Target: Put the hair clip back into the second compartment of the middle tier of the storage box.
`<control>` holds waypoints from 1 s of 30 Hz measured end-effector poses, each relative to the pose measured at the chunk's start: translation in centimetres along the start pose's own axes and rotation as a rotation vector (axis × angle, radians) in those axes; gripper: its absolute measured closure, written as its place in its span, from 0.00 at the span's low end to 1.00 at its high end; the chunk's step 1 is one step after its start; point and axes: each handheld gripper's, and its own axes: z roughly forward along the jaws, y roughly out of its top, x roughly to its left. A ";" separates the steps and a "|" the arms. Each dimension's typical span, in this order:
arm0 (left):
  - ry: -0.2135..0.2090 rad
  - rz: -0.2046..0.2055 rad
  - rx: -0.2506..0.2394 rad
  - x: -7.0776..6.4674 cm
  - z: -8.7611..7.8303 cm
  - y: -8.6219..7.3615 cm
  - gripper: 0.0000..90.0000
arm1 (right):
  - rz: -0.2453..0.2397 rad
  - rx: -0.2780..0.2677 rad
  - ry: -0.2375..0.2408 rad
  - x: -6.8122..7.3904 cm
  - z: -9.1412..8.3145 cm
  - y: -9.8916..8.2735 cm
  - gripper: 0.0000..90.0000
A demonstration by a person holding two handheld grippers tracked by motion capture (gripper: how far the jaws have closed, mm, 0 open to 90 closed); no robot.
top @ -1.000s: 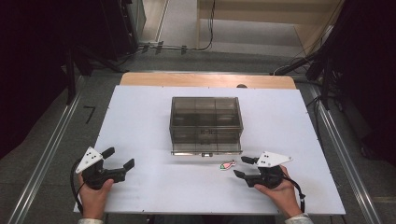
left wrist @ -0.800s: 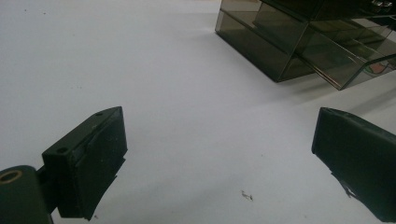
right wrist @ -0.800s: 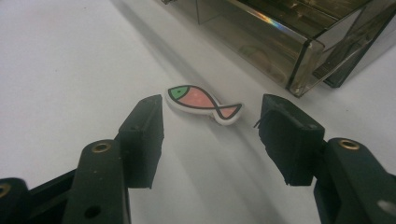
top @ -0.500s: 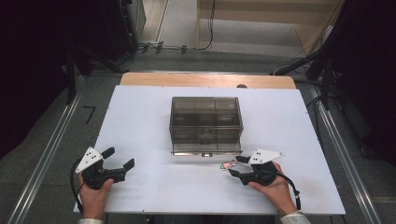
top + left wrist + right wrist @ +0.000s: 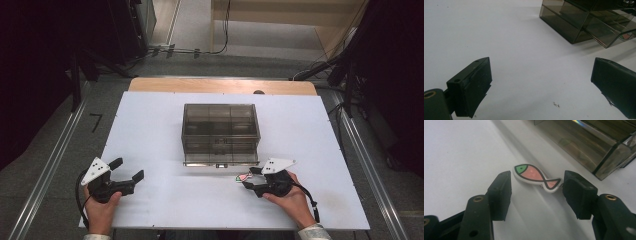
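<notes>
Pink-and-green fish point(image 5: 537, 177) now lies between the spread, not-yet-touching pads of the right gripper point(image 5: 537, 185), newly advanced; closing should follow. Left gripper point(image 5: 541, 85) gapes, idle.

Left gripper point(image 5: 131, 170): a black body topped by a grey three-cornered plate, with a black cable looped from its rear. Right gripper point(image 5: 248, 177): the same black build and grey plate, a black cable trailed past the wrist. Fingers point(image 5: 500, 195): blocky black pads with worn faces, carried on black arms in which brass-ringed screw holes are set. A light sleeve cuff point(image 5: 314, 232) is worn at the right wrist.
</notes>
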 end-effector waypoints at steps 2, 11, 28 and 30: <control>0.000 0.000 0.000 0.0 0.0 0.0 0.04 | -0.004 0.010 0.005 -0.1 0.2 0.2 0.42; 0.001 -0.001 0.000 0.0 0.0 0.0 0.04 | -0.010 0.014 0.012 -0.3 0.5 0.5 0.42; 0.002 -0.002 0.002 0.0 0.0 0.0 0.04 | -0.046 0.016 0.017 0.0 0.6 0.5 0.48; 0.002 -0.002 0.001 0.0 0.0 0.0 0.04 | -0.048 0.016 0.018 0.1 0.6 0.5 0.49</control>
